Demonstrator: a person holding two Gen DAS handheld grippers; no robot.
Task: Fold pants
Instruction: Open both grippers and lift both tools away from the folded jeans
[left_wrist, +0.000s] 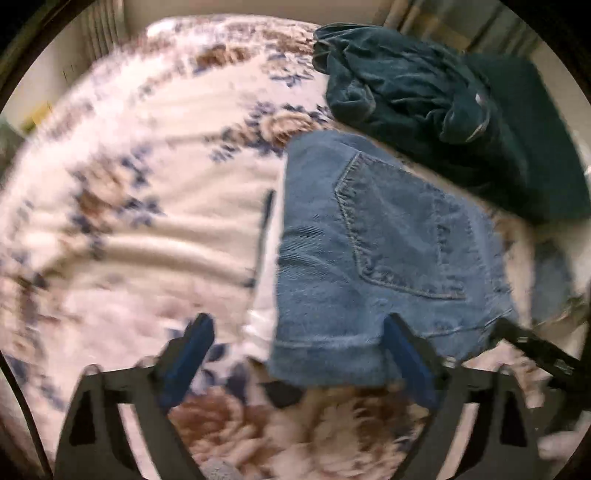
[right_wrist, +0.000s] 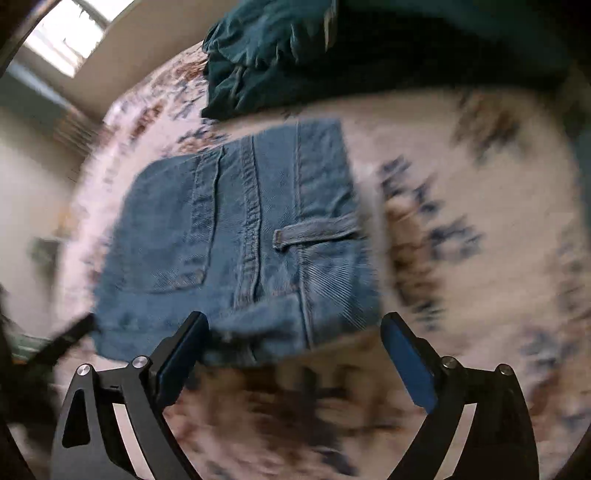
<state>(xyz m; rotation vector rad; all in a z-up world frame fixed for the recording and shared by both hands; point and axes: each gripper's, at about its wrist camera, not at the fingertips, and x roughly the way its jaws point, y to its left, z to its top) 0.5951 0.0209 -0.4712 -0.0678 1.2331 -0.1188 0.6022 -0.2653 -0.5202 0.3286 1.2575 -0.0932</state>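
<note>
Floral bedspread (left_wrist: 147, 206) underneath, cream with blue and brown blooms, soft and rumpled. Pale wall and bright window (right_wrist: 66, 40) far left in right wrist view. Left gripper (left_wrist: 299, 354) spread wide, nothing held, poised at near hem of folded jeans (left_wrist: 369, 251). Jeans lying flat as compact rectangle, back pocket up, fold apparently complete. Tip of other tool visible at right edge of left view. Right gripper (right_wrist: 295, 350) likewise spread wide and empty, just at near edge of denim. Dark green garment pile (right_wrist: 295, 55) beyond, close to jeans' far edge, contact unclear. Judged best now: lift clear straight away from bundle, no snagging of hem or belt loop, layers left square. Both views motion-blurred.
</note>
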